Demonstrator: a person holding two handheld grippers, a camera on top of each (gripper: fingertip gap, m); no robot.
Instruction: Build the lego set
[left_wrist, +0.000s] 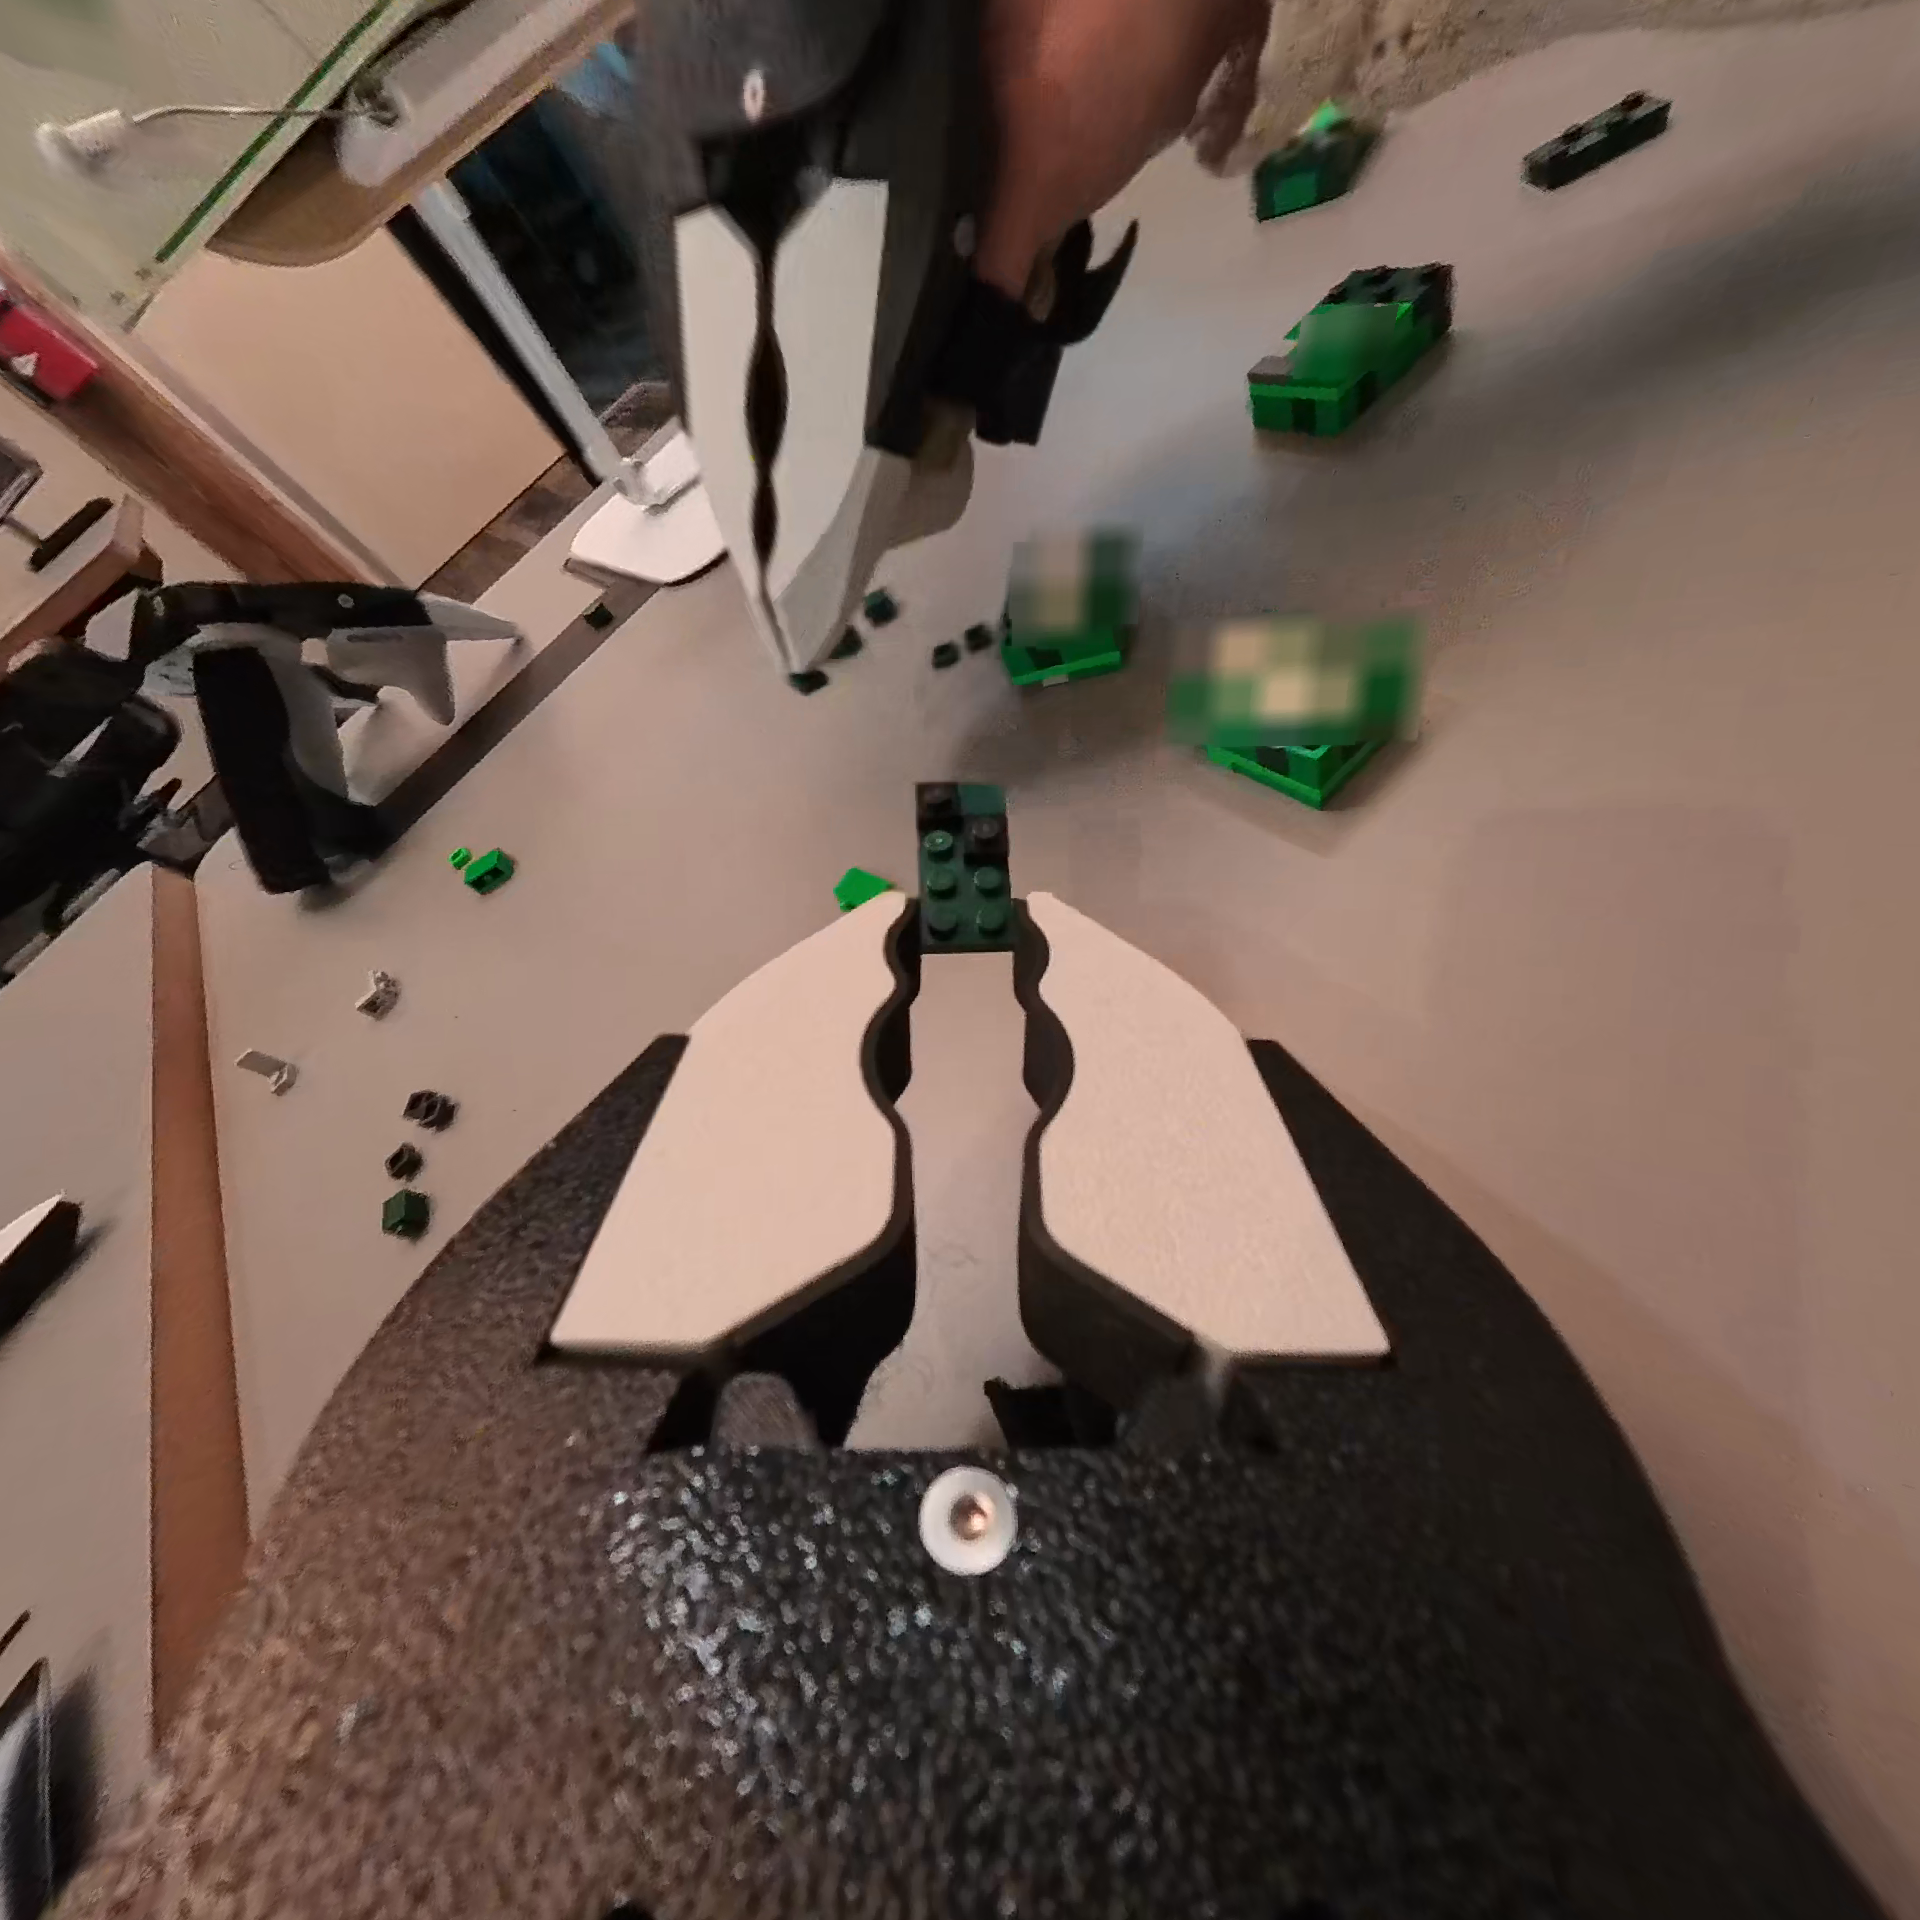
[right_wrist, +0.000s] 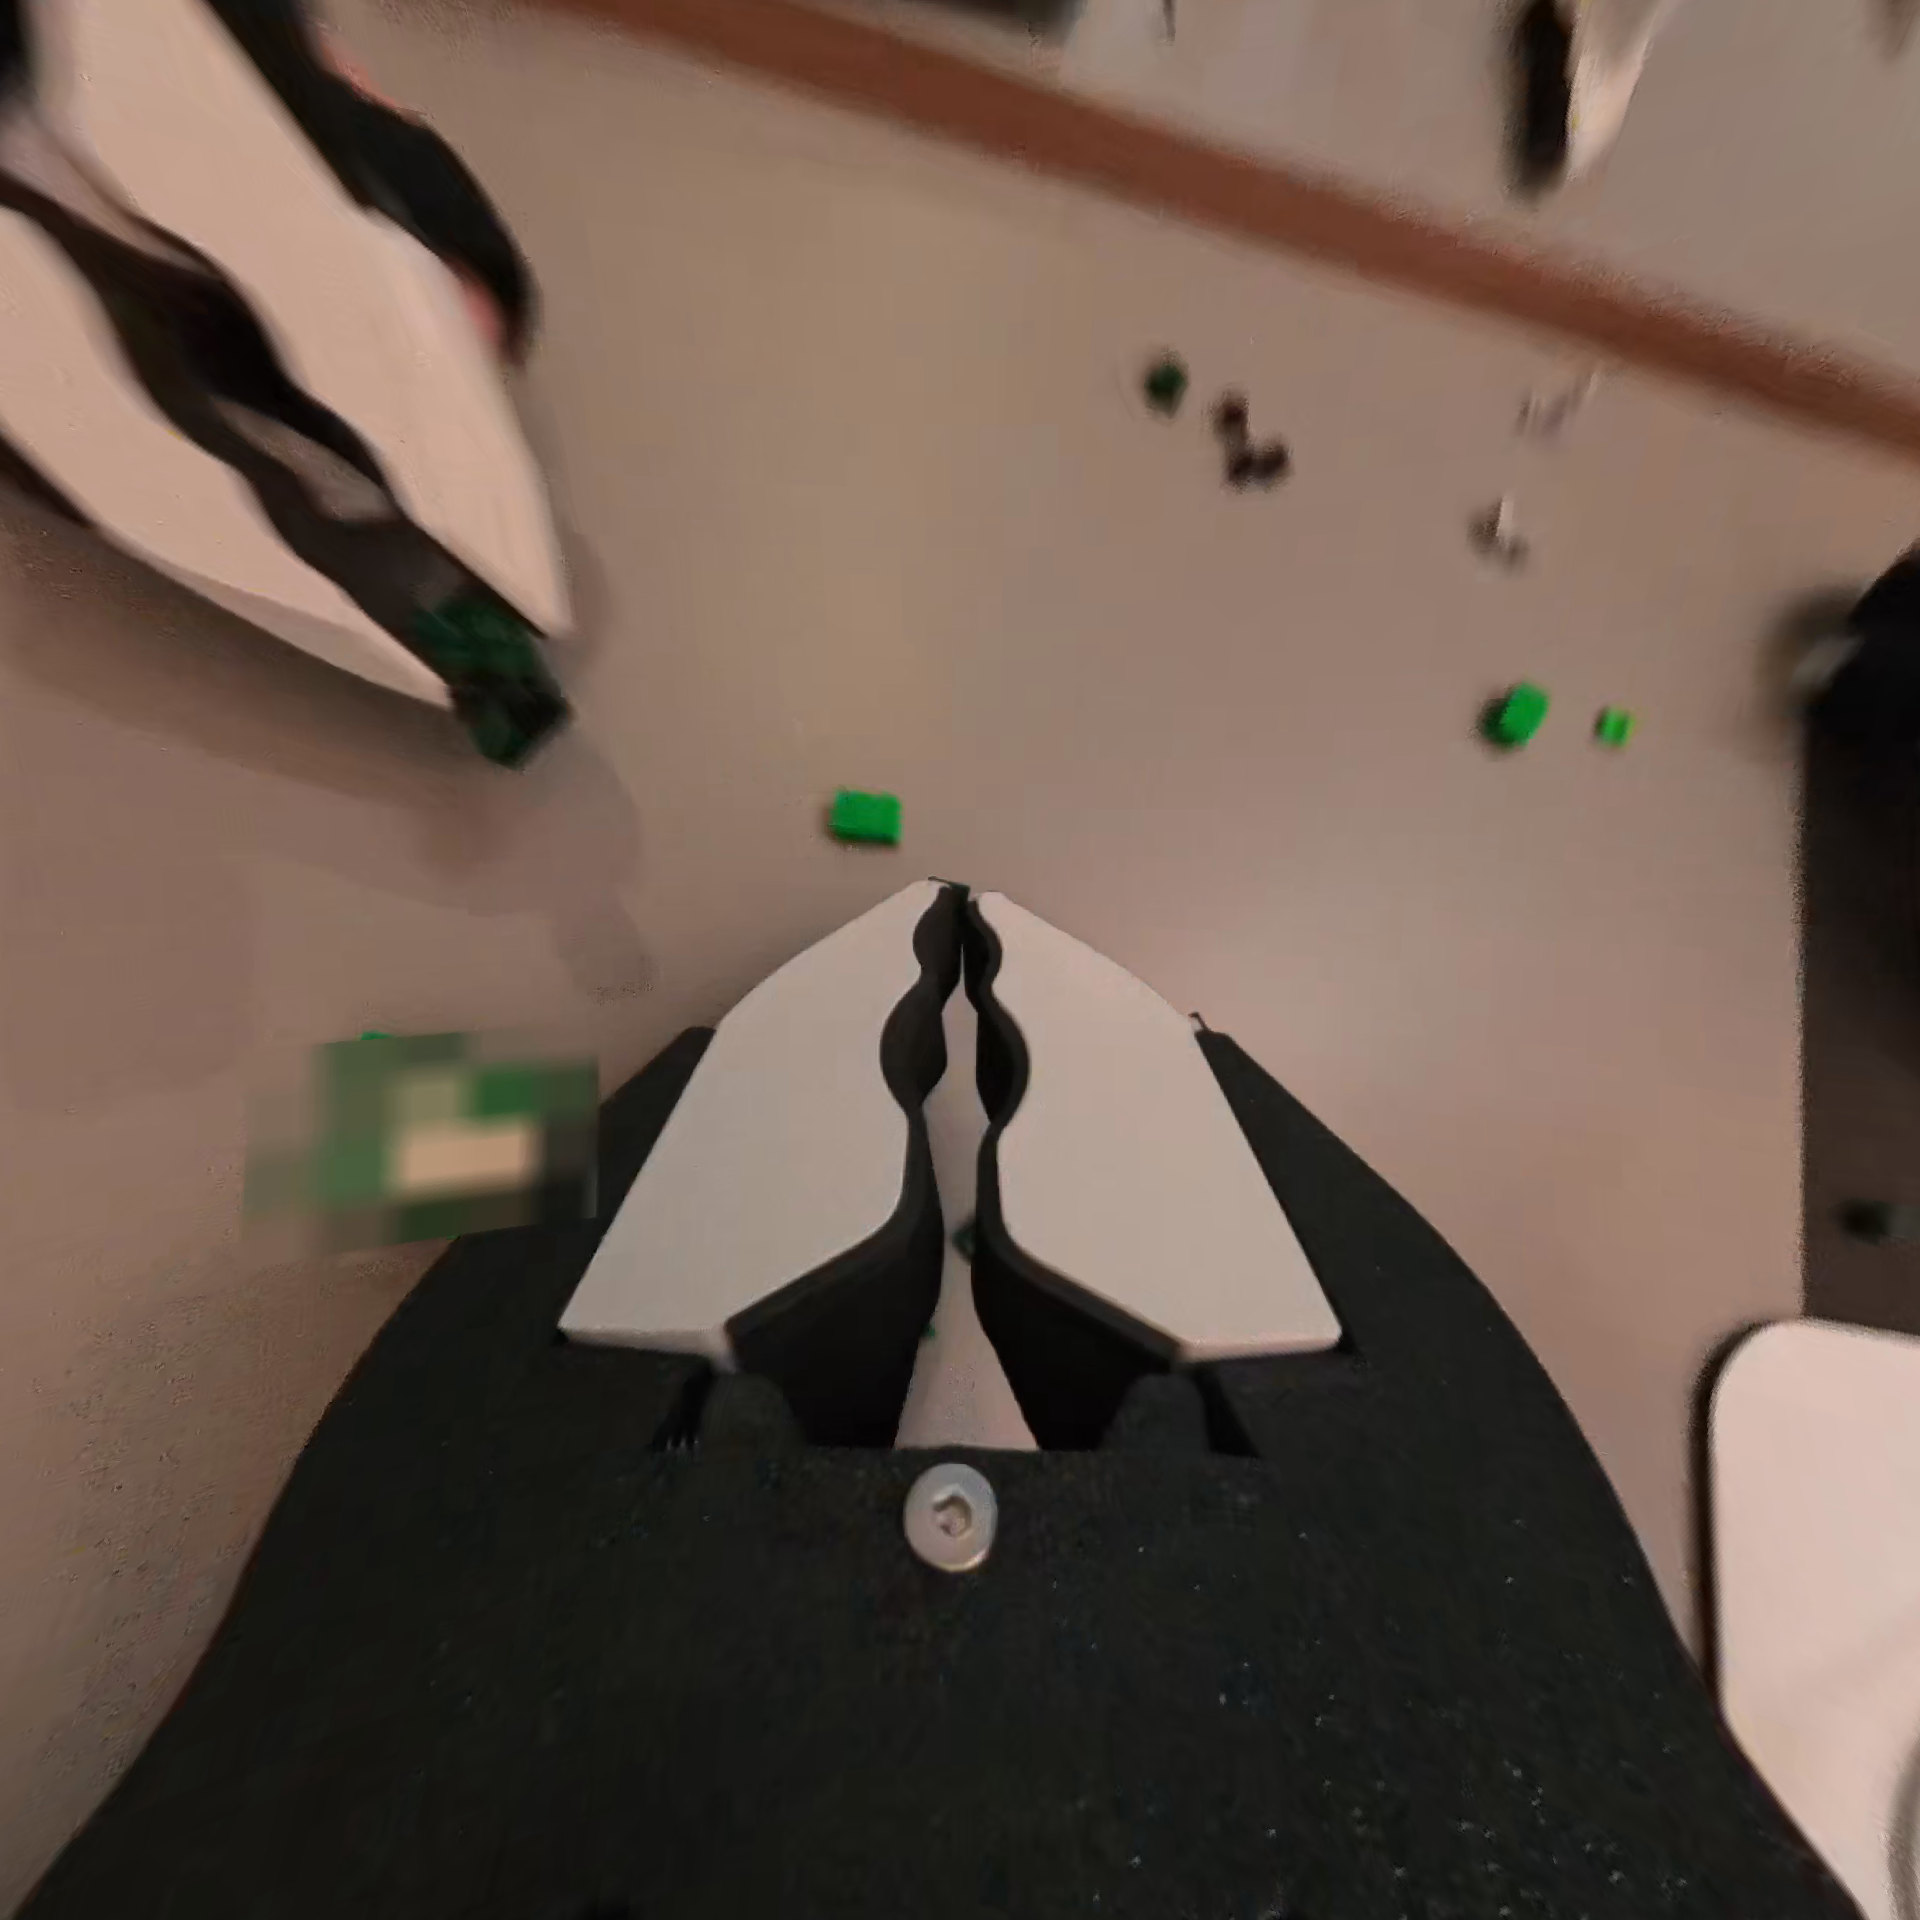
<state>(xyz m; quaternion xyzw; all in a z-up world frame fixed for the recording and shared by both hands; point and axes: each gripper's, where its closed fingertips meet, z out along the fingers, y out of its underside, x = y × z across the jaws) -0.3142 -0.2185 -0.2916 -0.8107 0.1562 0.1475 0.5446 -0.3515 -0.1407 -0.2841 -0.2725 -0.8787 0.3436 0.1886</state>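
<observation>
My left gripper (left_wrist: 966, 920) is shut on the near end of a dark green studded plate (left_wrist: 964, 883) that has a black piece at its far end, and holds it above the beige table (left_wrist: 1455, 1143). It also shows blurred at the upper left of the right wrist view (right_wrist: 499, 675), with the plate (right_wrist: 509, 701) at its tips. My right gripper (right_wrist: 954, 894) is shut. In the left wrist view it (left_wrist: 795, 655) points down at several tiny dark pieces (left_wrist: 847, 639) on the table. A small bright green brick (right_wrist: 864, 818) lies just beyond its tips.
Several green sub-builds (left_wrist: 1351, 353) (left_wrist: 1278, 774) (left_wrist: 1060, 660) lie on the right of the table. Loose small dark and grey pieces (left_wrist: 426, 1110) lie near the brown table edge (left_wrist: 192, 1143). Another gripper (left_wrist: 281, 707) rests at the left. A white object (right_wrist: 1818, 1558) is at lower right. Left tips to right tips: about 9 cm. The small bright green brick (right_wrist: 864, 818) sits 6 cm or so from the ends of my right fingers.
</observation>
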